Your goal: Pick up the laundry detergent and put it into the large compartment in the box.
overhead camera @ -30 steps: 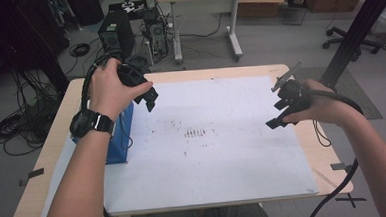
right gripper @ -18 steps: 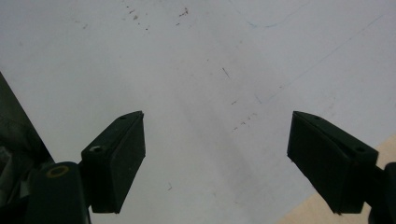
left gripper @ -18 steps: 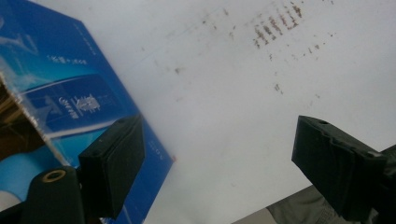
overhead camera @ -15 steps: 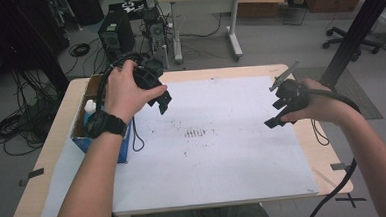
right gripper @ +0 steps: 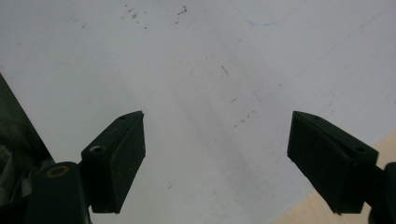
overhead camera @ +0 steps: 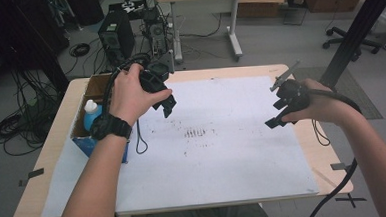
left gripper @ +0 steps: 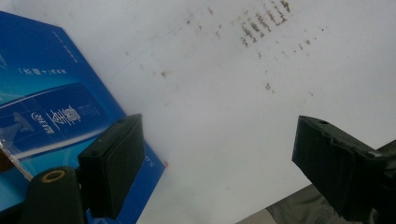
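Observation:
My left gripper (overhead camera: 166, 104) hangs over the left part of the white sheet (overhead camera: 218, 157), just right of a blue box (overhead camera: 85, 144). Its jaws stand apart with nothing between them; in the left gripper view (left gripper: 219, 140) bare sheet lies under the gap and the blue box (left gripper: 46, 107) sits at the left. At the sheet's right edge my right gripper (overhead camera: 277, 115) hovers, also open and empty. Stained white sheet (right gripper: 196, 70) lies between its jaws (right gripper: 215, 135).
A blue-and-white bottle (overhead camera: 92, 113) stands inside the open box on the table's left side. Brown smudges (overhead camera: 196, 133) mark the middle of the sheet. The wooden table (overhead camera: 313, 152) shows around the sheet. Computer towers, cables and a desk stand on the floor behind.
My left hand has moved right and a little lower, from above the blue box out over the sheet, uncovering the bottle. The right hand has kept still.

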Tool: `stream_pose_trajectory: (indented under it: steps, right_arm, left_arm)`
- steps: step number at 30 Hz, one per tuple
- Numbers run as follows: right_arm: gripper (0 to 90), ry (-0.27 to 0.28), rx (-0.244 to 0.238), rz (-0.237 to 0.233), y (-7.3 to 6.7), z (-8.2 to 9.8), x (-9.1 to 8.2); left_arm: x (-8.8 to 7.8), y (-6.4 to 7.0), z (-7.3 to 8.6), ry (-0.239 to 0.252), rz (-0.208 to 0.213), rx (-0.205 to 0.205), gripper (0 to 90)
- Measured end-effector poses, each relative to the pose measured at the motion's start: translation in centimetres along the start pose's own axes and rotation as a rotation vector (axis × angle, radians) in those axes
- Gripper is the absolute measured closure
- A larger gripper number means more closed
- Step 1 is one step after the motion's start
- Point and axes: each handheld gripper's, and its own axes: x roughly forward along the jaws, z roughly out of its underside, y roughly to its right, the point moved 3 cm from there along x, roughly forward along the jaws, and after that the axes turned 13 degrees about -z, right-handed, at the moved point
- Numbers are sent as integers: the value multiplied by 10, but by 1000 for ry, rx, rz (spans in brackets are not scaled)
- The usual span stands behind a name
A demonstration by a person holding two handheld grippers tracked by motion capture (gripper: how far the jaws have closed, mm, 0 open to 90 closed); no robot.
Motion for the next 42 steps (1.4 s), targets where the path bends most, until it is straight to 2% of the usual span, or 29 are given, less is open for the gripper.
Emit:
stream_pose_trajectory:
  steps: [11,42]
  right_arm:
    - [195,-6,4,-2,0,1,2]
    - [194,-5,-2,2,-5,-1,0]
  left_arm:
    - [6,2,0,-5,8,7,174]
    - [8,7,3,-13,13,17,174]
